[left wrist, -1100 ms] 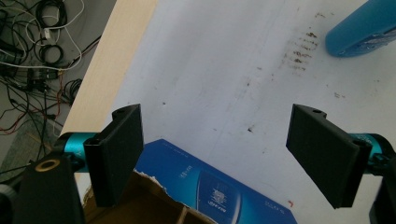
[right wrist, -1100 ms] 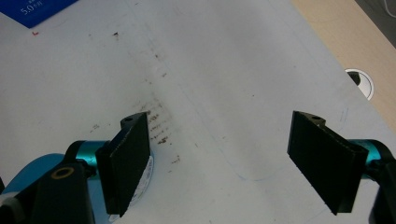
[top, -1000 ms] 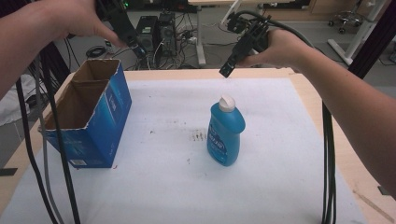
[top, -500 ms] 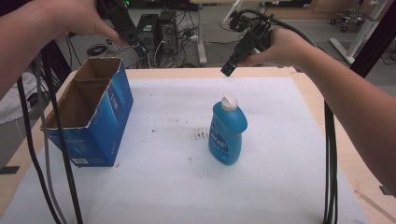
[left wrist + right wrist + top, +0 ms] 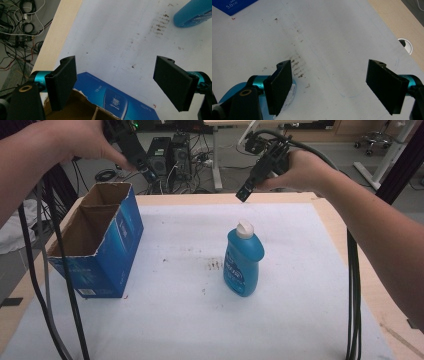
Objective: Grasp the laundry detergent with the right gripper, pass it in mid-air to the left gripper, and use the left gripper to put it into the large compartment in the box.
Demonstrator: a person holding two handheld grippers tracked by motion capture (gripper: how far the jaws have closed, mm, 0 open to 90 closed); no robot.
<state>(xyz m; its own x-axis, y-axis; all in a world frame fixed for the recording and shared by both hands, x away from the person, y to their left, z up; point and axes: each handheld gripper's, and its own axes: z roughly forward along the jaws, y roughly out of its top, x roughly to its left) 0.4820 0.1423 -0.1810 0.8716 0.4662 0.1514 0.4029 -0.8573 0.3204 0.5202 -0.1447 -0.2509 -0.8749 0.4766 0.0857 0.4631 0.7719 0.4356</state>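
A blue dish-soap bottle (image 5: 243, 265) with a white cap stands upright near the middle of the white mat. An open blue cardboard box (image 5: 100, 255) stands at the left. My left gripper (image 5: 142, 170) hovers above the box's far end, open and holding nothing. In the left gripper view, the left gripper (image 5: 116, 85) looks down on the box (image 5: 117, 102), with the bottle (image 5: 193, 13) at the top right. My right gripper (image 5: 243, 194) hangs open and holding nothing above and behind the bottle. In the right gripper view, the right gripper (image 5: 329, 87) has the bottle (image 5: 232, 96) partly hidden behind its left jaw.
The white mat (image 5: 190, 320) carries brown stains (image 5: 215, 265) beside the bottle. Wooden table edges (image 5: 325, 215) frame it, with a cable grommet (image 5: 405, 45) at the right side. Black cables (image 5: 352, 295) trail from both hands. Computers and wires (image 5: 170, 155) lie on the floor beyond.
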